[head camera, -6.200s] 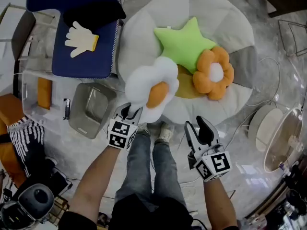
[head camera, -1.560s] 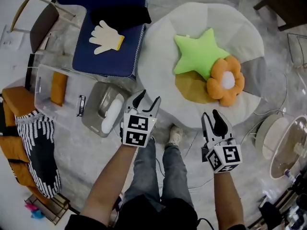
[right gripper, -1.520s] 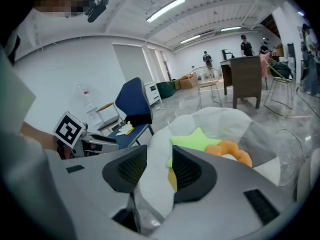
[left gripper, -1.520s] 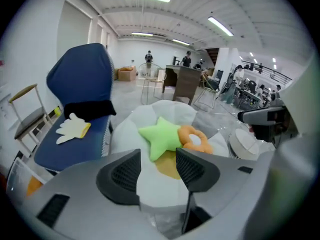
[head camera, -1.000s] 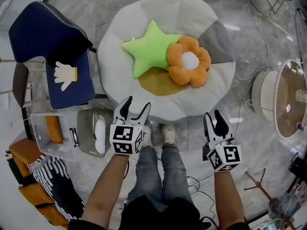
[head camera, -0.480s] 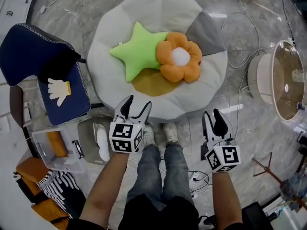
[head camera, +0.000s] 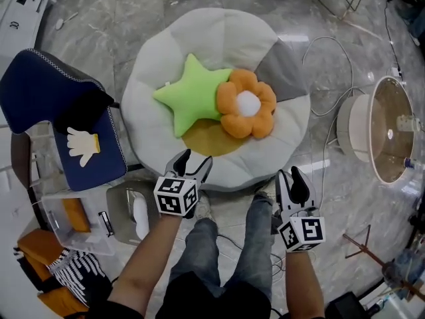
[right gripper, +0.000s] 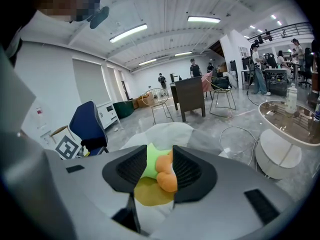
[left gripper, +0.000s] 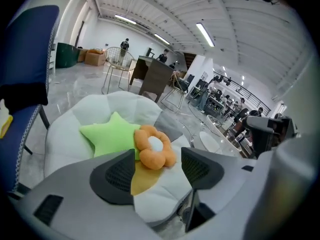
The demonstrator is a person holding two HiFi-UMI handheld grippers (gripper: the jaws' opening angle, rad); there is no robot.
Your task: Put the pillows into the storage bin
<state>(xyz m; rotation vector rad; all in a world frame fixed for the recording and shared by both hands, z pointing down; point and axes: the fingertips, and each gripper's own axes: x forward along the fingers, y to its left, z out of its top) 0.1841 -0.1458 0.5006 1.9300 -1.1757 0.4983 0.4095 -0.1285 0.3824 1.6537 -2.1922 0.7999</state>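
Note:
A green star pillow (head camera: 189,102) and an orange flower pillow (head camera: 246,111) lie side by side, touching, on a big round white-and-grey floor cushion (head camera: 265,52). A white pillow (head camera: 140,216) lies in the grey storage bin (head camera: 119,201) at the lower left. My left gripper (head camera: 192,161) hovers open and empty over the cushion's near edge, just right of the bin. The left gripper view shows the star (left gripper: 107,134) and the flower (left gripper: 155,146) beyond its spread jaws. My right gripper (head camera: 290,178) is open and empty near the cushion's front right, and the flower (right gripper: 165,176) shows through its gap.
A blue chair (head camera: 40,92) with a white glove-shaped cushion (head camera: 83,148) and a black cloth stands at the left. A clear box (head camera: 46,205) holding an orange item sits beside the bin. A round glass table (head camera: 392,131) and floor cables lie at the right. The person's legs are below.
Six seconds ago the left gripper held the white flower pillow; it now lies in the grey bin. Over the last second both grippers drew nearer the cushion, the left one sinking.

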